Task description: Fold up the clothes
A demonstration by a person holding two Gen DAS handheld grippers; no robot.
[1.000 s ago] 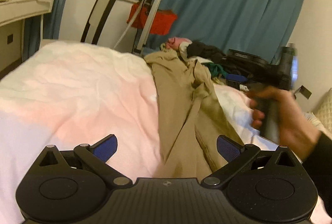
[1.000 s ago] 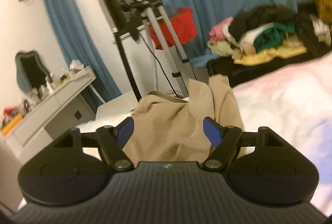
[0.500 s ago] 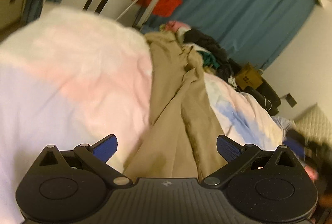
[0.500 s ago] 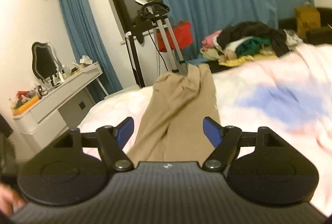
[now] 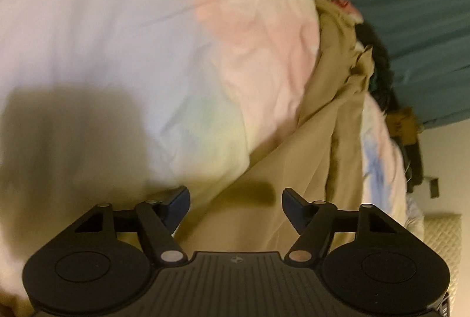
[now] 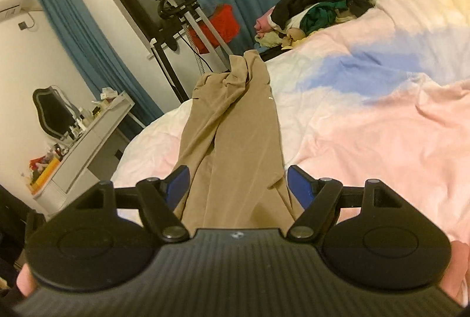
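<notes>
The trousers lie lengthwise on the bed, legs overlapping and rumpled at the far end, and with both the left gripper and right gripper spread wide and empty, a pinch could catch the duvet too.

Dim, warm yellowish indoor light, soft motion blur (heaviest in the left view), strong fisheye bending at edges.

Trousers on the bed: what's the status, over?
Both tools open, left, right, holding nothing. Tan trousers lie lengthwise on the duvet, unfolded, bunched at the far end. Nothing in the way.
</notes>
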